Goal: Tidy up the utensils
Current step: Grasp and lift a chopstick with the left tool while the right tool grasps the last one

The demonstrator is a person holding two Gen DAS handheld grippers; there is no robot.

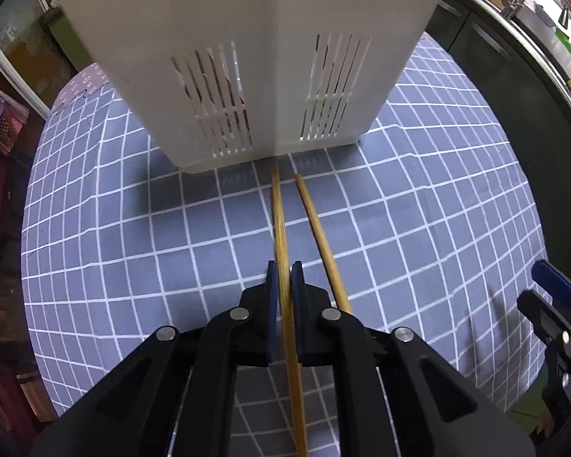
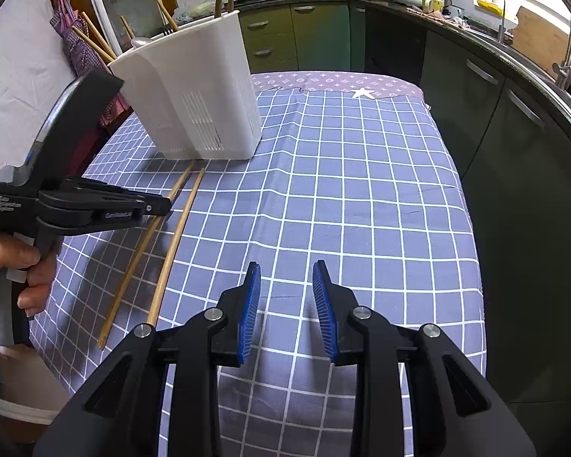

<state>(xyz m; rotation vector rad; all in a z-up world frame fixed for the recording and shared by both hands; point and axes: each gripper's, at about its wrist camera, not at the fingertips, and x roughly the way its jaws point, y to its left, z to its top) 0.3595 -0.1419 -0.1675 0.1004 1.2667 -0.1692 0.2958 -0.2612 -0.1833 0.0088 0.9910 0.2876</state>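
The left gripper (image 1: 284,289) pinches one chopstick (image 1: 279,213), its twin (image 1: 316,221) lying just to its right on the checked tablecloth (image 1: 133,228). Straight ahead, the white utensil holder (image 1: 255,57) blocks the way. The right gripper (image 2: 286,293) hangs wide apart, holding nothing

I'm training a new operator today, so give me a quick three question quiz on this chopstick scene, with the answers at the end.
1. True or false: the left tongs are shut on a chopstick.
2. Multiple choice: the second chopstick is A) in the white utensil holder, B) lying on the checked tablecloth, C) in the right tongs.
3. Fill in: the right tongs are ____ and hold nothing.

Key: 1 true; 2 B; 3 open.
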